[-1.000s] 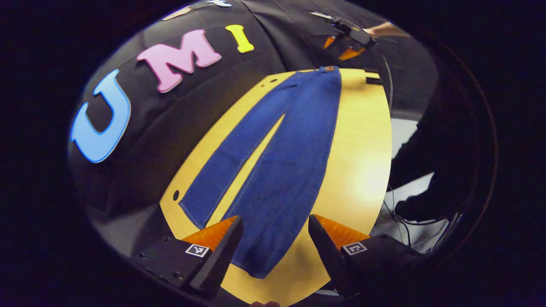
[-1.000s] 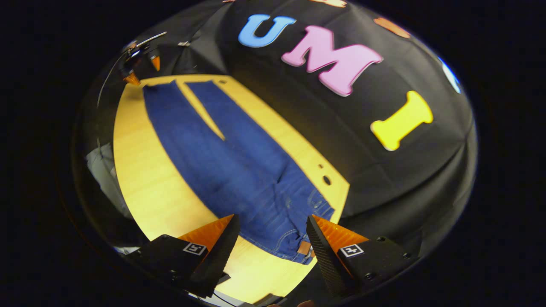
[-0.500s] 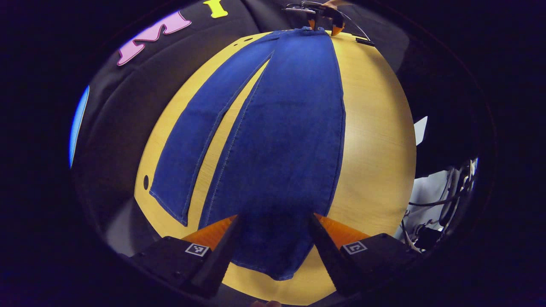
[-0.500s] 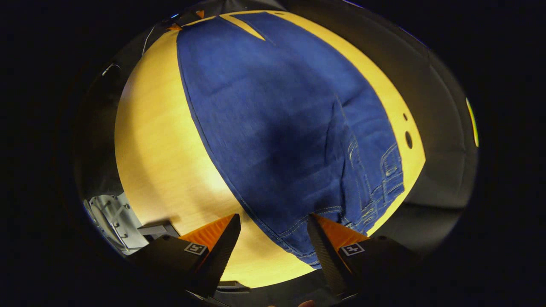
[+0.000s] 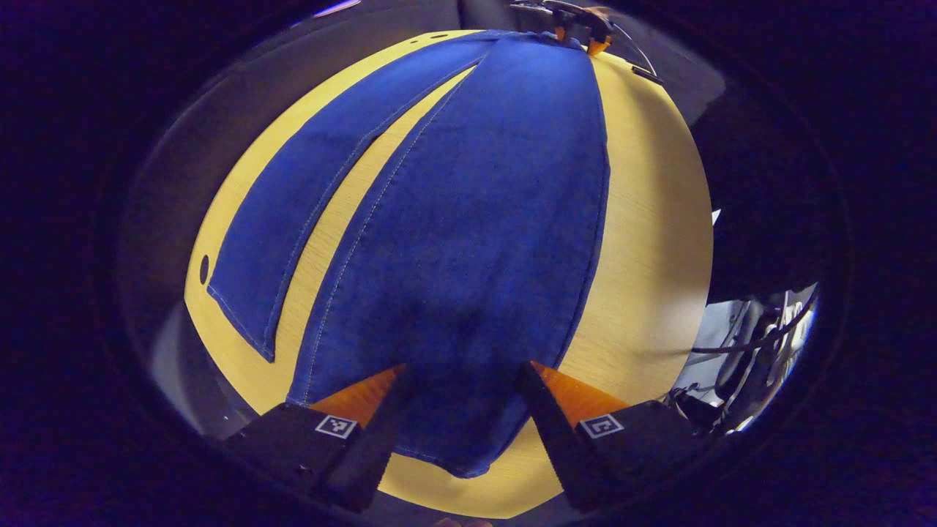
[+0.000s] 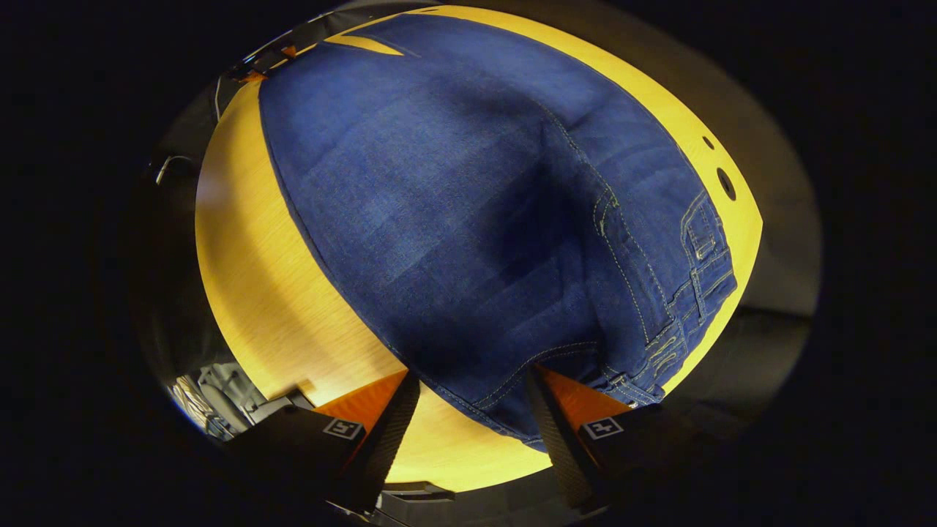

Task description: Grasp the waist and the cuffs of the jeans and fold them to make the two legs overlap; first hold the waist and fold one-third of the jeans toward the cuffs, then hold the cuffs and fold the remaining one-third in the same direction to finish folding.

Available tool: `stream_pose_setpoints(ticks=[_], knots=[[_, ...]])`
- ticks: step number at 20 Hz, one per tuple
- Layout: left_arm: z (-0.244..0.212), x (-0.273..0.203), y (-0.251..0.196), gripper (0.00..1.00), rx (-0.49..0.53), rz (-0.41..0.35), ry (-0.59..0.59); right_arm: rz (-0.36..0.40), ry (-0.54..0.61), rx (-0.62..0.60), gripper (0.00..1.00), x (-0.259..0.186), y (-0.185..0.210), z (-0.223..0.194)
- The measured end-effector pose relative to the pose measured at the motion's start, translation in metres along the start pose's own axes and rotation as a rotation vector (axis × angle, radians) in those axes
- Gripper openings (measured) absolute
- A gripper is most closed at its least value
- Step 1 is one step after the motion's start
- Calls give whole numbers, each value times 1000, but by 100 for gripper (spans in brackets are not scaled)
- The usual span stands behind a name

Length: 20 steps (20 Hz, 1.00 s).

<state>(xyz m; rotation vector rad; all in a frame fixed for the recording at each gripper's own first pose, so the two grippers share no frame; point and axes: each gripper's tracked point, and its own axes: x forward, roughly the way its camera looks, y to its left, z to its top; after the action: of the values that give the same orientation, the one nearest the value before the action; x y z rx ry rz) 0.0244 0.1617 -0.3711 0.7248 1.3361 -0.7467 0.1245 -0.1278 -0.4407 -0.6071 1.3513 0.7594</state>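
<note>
Blue denim jeans point(image 5: 468, 219) lie spread flat on a yellow wooden bench point(image 5: 651, 241), legs parted in a narrow V that leaves a strip of bare wood between them. In the left gripper view, the left hand-held gripper point(image 5: 463, 380) hangs low over the cuff end of the wider leg, its two fingers set apart at the bottom centre of the frame with the hem of that leg point(image 5: 461, 461) between and just below them; whether the fingers touch the cloth cannot be told. The second leg point(image 5: 293, 219) runs along the left of the frame, its cuff ending near a small round hole point(image 5: 204, 268) in the bench. At the top of that view, by the far waist end, the right hand-held gripper point(image 5: 578, 36) shows small above the fabric. In the right gripper view, the right hand-held gripper point(image 6: 472, 388) sits at the bottom centre over the waist end point(image 6: 585, 380), fingers apart, with the stitched waistband and belt loops point(image 6: 695, 285) curving up the right side of the frame. The seat of the jeans point(image 6: 454, 190) takes up the middle, and two round holes point(image 6: 726, 183) mark the bench at the upper right. Cables and grey gear point(image 5: 761, 344) lie beyond the bench edge at the lower right of the left gripper view.
</note>
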Motion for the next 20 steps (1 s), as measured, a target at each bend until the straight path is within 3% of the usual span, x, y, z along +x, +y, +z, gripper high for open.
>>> stream_pose_setpoints(ticks=[3, 4, 8, 12, 15, 16, 17, 18, 20], knots=[[1, 2, -6, 89, -34, -52, 41, -6, 8, 64, 81, 0, -3, 0], [0, 3, -3, 81, -21, -54, 43, -7, 2, 66, 79, 0, -4, 1], [0, 1, -6, 77, 5, -61, 61, -11, 5, 64, 79, -2, -3, 2], [-20, -5, -16, 76, 159, -102, 132, -10, 5, 64, 79, -2, -3, 2], [-40, 0, -2, 85, 221, -13, 172, -8, -3, 70, 79, -2, -3, 2], [-48, -2, -6, 94, 204, -25, 187, -8, -6, 73, 79, -2, -3, 2], [-41, -3, -8, 96, 191, -32, 158, -8, -8, 74, 79, -1, -4, 2], [-45, 0, -7, 90, 176, -46, 170, -7, -9, 76, 79, -2, -3, 2], [-45, 1, -4, 90, 172, -64, 163, -6, -8, 81, 79, -1, -4, 2]])
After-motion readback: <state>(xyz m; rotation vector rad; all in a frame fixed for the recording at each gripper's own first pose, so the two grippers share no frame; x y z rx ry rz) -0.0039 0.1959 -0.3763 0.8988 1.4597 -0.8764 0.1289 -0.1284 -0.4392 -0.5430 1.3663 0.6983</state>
